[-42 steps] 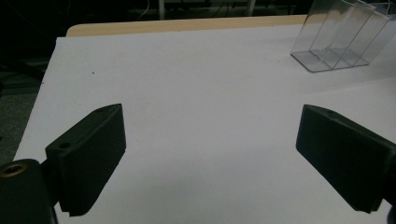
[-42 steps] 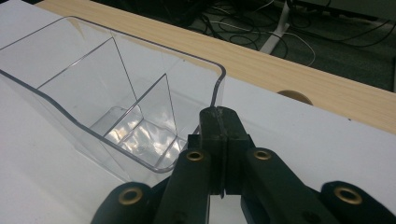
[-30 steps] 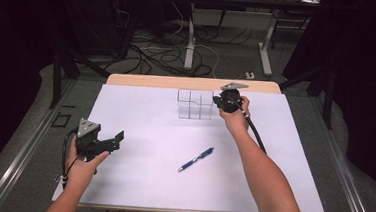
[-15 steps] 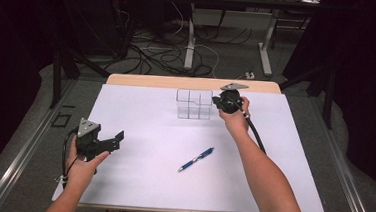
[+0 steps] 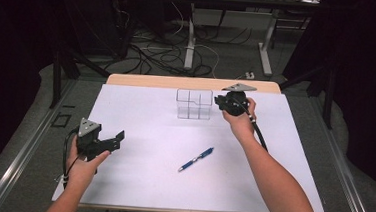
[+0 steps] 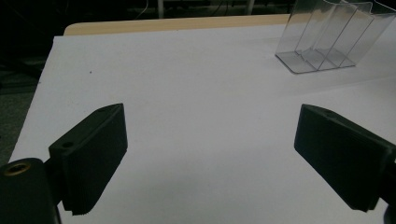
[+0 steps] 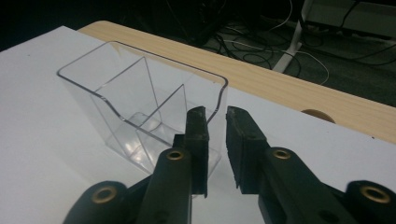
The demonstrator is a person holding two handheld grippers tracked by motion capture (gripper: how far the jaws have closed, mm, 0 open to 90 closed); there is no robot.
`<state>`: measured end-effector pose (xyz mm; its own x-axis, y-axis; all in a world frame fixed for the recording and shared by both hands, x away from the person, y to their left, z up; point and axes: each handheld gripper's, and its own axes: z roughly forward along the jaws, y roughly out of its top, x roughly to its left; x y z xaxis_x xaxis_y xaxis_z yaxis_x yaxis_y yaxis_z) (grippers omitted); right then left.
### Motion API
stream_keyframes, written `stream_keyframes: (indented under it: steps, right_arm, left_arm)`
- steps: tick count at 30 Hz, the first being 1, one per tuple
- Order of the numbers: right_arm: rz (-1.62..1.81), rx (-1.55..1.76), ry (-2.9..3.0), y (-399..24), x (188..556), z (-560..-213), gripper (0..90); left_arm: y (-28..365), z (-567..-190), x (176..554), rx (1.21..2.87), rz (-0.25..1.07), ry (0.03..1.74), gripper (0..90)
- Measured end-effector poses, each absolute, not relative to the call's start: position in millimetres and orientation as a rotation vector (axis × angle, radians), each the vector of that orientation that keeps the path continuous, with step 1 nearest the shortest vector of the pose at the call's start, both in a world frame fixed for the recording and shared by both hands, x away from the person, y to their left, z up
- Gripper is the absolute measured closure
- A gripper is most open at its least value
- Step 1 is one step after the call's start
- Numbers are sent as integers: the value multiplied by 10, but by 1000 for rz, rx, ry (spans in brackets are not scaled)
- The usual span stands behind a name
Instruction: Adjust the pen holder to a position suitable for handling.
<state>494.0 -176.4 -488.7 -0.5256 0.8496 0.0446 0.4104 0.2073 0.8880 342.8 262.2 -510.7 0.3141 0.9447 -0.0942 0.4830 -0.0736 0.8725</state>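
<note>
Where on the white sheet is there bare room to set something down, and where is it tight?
Free: the wide stretch between the left gripper and the clear organizer, and the near strip below the blue pen. Tight: the far edge, where the right gripper, jaws just opening, sits beside the organizer's wall.

- No lettering, label, brand, number or sign can be read in any of the three views.
- The blue pen [image 5: 196, 159], lower centre of the high view, is too small for any print on its barrel to be made out.
- The clear divided holder [image 5: 194, 104], upper centre of that view, carries no legible marking.
</note>
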Motion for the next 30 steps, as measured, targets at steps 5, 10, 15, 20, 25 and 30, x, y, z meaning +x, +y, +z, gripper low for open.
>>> stream_keyframes:
  steps: [5,10,15,20,25,30]
  right_arm:
    - [1291,1150,2028,-1767,4795,-4849,644]
    - [1312,1117,2032,-1775,4660,-4805,548]
    - [1286,1078,2067,-1781,4536,-4790,478]
    - [1290,1074,2064,-1827,4408,-4771,430]
    - [1322,1109,2043,-1885,4256,-4783,332]
    - [1307,1084,2013,-1959,4099,-4783,245]
  left_arm:
    - [2628,-5102,3429,1694,655,1302,100]
    - [2623,-5097,3427,1701,658,1297,106]
    - [2612,-5085,3420,1712,684,1285,126]
    - [2597,-5079,3420,1704,665,1289,145]
    - [2585,-5063,3423,1695,661,1283,152]
    - [2562,-5051,3431,1691,649,1277,154]
